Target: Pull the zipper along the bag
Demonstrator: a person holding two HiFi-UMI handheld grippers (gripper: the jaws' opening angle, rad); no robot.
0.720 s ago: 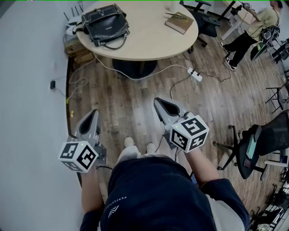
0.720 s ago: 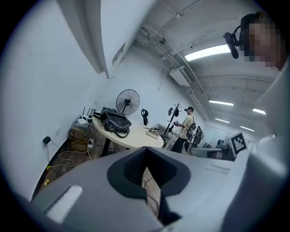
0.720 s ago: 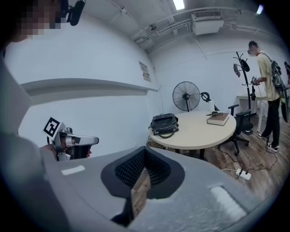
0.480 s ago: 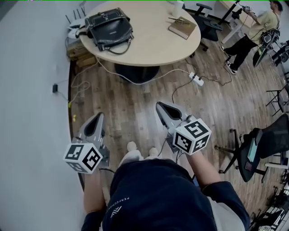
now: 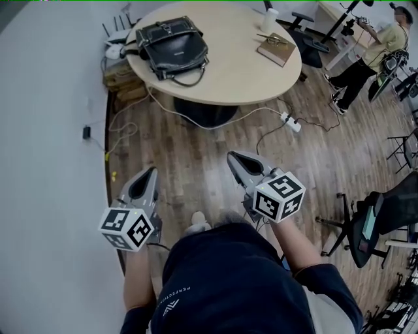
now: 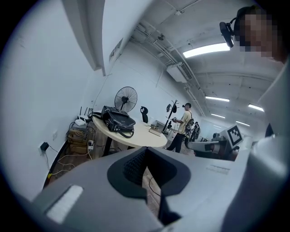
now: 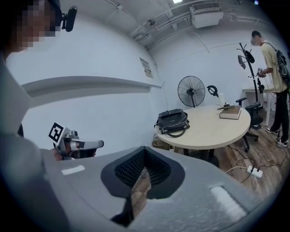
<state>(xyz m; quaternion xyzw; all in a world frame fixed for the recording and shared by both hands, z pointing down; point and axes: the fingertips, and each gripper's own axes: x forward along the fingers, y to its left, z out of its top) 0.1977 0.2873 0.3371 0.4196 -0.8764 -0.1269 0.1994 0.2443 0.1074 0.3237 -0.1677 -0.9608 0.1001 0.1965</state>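
Note:
A black handbag (image 5: 175, 47) with looped handles lies on the left part of a round beige table (image 5: 235, 68), well ahead of me; the same bag shows as the black handbag (image 6: 118, 120) and the black handbag (image 7: 173, 121) in the two gripper views. My left gripper (image 5: 150, 172) is held over the wooden floor, shut and empty. My right gripper (image 5: 232, 156) hangs beside it, also shut with nothing between its jaws. Both are far short of the table. The bag's zipper is too small to make out.
A brown book (image 5: 276, 49) and a white bottle (image 5: 271, 19) sit on the table's right side. A white power strip (image 5: 291, 122) and cables lie on the floor. Office chairs (image 5: 366, 225) stand at right; a person (image 5: 372, 55) stands at far right. A white wall (image 5: 46, 150) runs along my left.
The table and bag have shifted down and rightward in the head view, so I have come closer. Both grippers keep their pose, still shut.

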